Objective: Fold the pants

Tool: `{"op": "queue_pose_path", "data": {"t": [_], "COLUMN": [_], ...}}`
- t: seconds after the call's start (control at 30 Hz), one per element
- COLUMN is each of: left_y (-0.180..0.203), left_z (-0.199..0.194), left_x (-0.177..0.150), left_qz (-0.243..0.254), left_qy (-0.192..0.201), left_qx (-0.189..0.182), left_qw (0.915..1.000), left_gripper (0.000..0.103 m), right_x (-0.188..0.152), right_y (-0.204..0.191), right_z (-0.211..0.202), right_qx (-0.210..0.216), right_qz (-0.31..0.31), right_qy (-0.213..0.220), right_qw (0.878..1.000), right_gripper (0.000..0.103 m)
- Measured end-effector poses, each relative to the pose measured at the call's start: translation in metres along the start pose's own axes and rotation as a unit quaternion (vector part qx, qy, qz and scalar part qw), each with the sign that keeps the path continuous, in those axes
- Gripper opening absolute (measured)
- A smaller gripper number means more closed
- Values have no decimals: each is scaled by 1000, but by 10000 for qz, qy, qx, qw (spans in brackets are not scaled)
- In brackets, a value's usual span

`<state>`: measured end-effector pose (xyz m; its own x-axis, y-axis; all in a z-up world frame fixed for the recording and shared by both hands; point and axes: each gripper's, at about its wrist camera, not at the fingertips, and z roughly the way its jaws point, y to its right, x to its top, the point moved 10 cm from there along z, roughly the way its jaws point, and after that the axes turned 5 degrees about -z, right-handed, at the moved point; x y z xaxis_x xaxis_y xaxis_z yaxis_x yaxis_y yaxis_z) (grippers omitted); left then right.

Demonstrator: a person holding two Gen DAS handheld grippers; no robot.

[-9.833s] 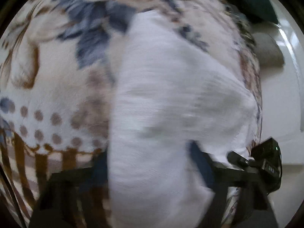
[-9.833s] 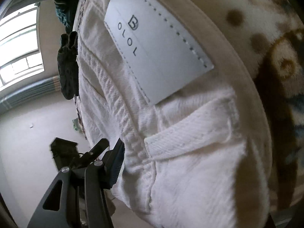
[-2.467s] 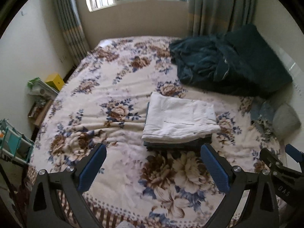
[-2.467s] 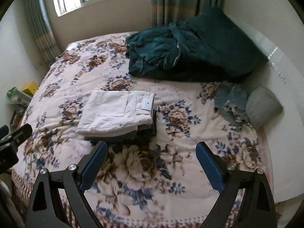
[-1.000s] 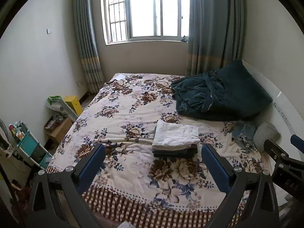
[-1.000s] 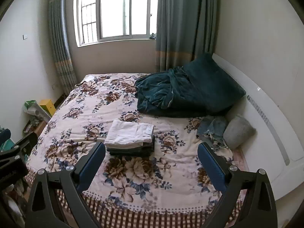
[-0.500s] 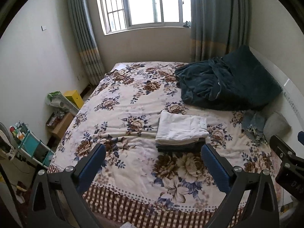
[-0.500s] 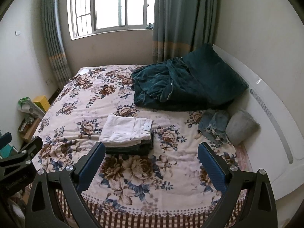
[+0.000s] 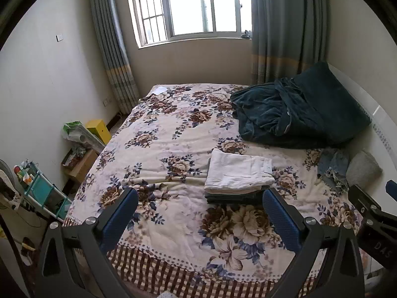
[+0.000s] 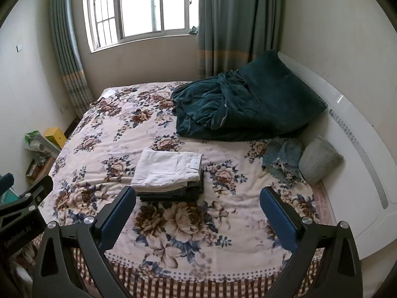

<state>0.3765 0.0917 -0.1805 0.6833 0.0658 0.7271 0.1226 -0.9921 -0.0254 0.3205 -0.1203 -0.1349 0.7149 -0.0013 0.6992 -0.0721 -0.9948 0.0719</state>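
The folded white pants (image 9: 238, 171) lie on top of a stack of dark folded clothes (image 9: 233, 197) in the middle of the flowered bed (image 9: 173, 149). The pants also show in the right wrist view (image 10: 168, 168) on the dark stack (image 10: 171, 193). My left gripper (image 9: 201, 213) is open and empty, held back from the bed's near edge. My right gripper (image 10: 198, 211) is open and empty, also back from the bed.
A dark green blanket (image 9: 292, 114) is heaped at the bed's far right. Ripped jeans (image 10: 282, 159) and a grey cushion (image 10: 320, 159) lie by the white headboard (image 10: 359, 154). Boxes and a teal rack (image 9: 42, 191) stand on the floor left.
Both grippers stay open and empty and have tilted and shifted slightly toward the bed since a second ago. The folded stack has not moved.
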Motion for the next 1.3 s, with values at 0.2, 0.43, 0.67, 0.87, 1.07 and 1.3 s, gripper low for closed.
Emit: {"op": "queue_pose_path", "data": {"t": [0.2, 0.43, 0.67, 0.87, 1.07, 1.3], "left_y": [-2, -5, -8, -8, -7, -6], "left_z": [-1, -2, -4, -6, -7, -7], "left_x": [0, 1, 3, 6, 7, 5], "left_qz": [3, -1, 26, 52, 57, 68], "left_qy": [-5, 18, 54, 84, 65, 70], "left_qx": [-1, 7, 13, 6, -10, -6], "left_qw": [10000, 10000, 10000, 10000, 10000, 10000], "left_gripper": [103, 103, 103, 103, 103, 103], "right_x": [-4, -6, -8, -9, -7, -10], "right_y": [-2, -7, -14, -16, -15, -16], "right_z": [-1, -4, -7, -7, -8, -11], "right_qx": [24, 71, 88, 100, 106, 93], "right_qz": [17, 6, -5, 5, -12, 13], "right_qy": [5, 10, -3, 2, 5, -17], "right_qw": [10000, 10000, 10000, 9999, 9999, 10000], "right_gripper": [102, 102, 102, 102, 102, 102]}}
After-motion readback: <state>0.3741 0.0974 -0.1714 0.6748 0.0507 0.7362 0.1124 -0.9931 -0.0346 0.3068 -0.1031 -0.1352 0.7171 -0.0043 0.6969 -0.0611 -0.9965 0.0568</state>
